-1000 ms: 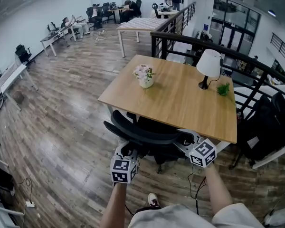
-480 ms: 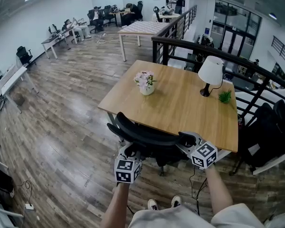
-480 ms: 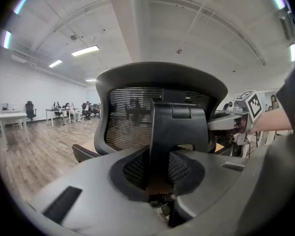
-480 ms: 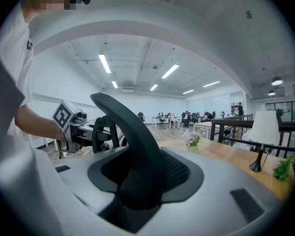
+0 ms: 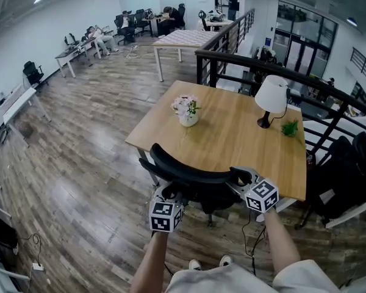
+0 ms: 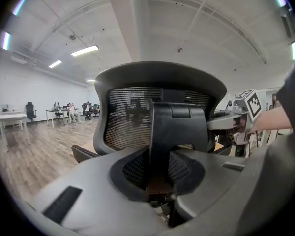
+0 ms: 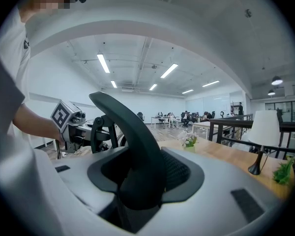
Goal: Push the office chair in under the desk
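Fingers of left gripper clamped on office chair back post, right gripper fingers clamped on backrest rim

Black mesh office chair: seat mostly hidden under the light wooden desk; distant people too tiny tbh.

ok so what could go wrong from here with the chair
The office chair has its backrest close to the desk edge, so a hard push may knock the desk and shake the lamp and flower vase. The right gripper clamps only the backrest's thin curved rim, so it might slip off and let the chair swing sideways.
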